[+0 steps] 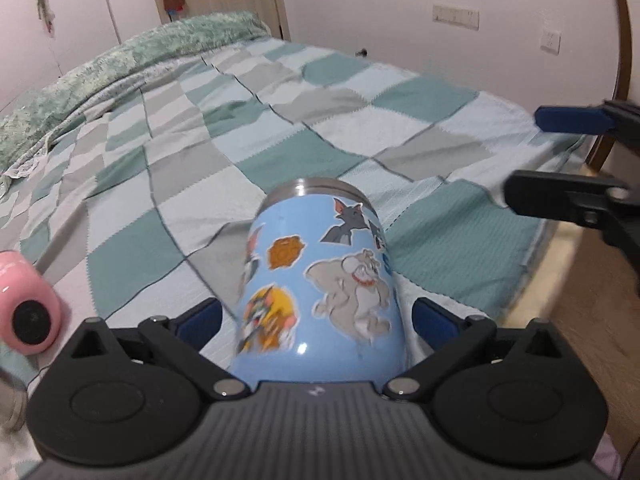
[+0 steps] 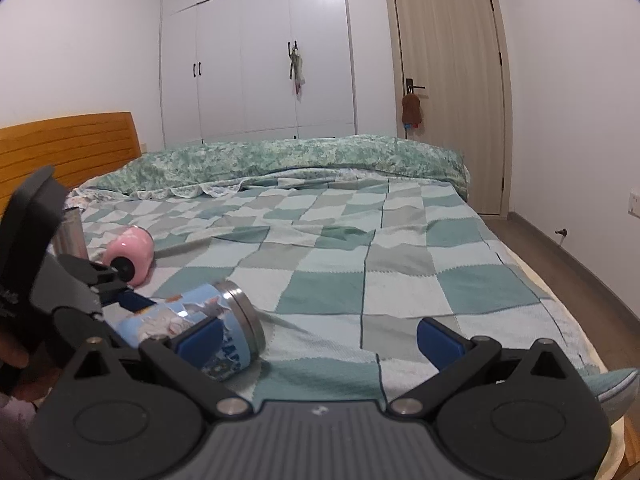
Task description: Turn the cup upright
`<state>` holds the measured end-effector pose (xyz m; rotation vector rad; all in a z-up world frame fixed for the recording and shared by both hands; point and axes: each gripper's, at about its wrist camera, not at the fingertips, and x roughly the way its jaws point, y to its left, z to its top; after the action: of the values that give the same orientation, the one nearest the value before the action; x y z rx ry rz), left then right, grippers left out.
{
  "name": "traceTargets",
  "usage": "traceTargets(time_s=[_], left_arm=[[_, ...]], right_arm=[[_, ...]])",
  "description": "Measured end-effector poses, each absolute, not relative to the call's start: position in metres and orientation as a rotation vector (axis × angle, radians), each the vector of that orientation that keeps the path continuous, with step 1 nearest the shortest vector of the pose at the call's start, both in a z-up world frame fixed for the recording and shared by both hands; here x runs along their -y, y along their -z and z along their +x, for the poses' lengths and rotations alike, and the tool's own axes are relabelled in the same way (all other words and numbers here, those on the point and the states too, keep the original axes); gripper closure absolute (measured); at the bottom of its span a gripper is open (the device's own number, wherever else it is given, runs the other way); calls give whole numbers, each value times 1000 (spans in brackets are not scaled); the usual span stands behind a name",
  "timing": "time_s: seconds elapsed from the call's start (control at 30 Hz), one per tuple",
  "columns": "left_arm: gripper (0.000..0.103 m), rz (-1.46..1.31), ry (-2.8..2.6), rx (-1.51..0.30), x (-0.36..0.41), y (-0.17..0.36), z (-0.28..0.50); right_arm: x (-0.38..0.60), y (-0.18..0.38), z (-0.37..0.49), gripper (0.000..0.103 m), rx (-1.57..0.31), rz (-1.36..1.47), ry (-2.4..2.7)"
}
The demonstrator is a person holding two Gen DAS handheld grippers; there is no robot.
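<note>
A light blue cup [image 1: 320, 292] with cartoon stickers and a steel rim lies on its side on the checked bed cover, rim pointing away from me. My left gripper [image 1: 316, 316] has its blue pads on either side of the cup's body, and I cannot tell whether they press on it. In the right wrist view the same cup [image 2: 192, 320] lies at the lower left with the left gripper around it. My right gripper [image 2: 320, 340] is open and empty, to the right of the cup above the bed; its fingers also show in the left wrist view [image 1: 568, 120].
A pink cup [image 2: 130, 254] lies on its side left of the blue cup, also in the left wrist view [image 1: 28, 304]. A steel tumbler [image 2: 72, 232] stands behind it. A folded green quilt [image 2: 300, 156] lies along the bed's far side. The bed's edge [image 1: 560, 264] is to the right.
</note>
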<state>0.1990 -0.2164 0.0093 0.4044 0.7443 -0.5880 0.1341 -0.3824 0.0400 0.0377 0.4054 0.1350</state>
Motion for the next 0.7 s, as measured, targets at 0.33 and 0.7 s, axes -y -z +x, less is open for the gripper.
traceTargets(time_s=[0.33, 0.7], left_arm=[[0, 311, 505, -613, 132, -56, 167], [0, 231, 430, -563, 58, -50, 167]], right_arm=[[319, -63, 150, 0, -507, 23, -160], [263, -50, 195, 0, -702, 128, -45]])
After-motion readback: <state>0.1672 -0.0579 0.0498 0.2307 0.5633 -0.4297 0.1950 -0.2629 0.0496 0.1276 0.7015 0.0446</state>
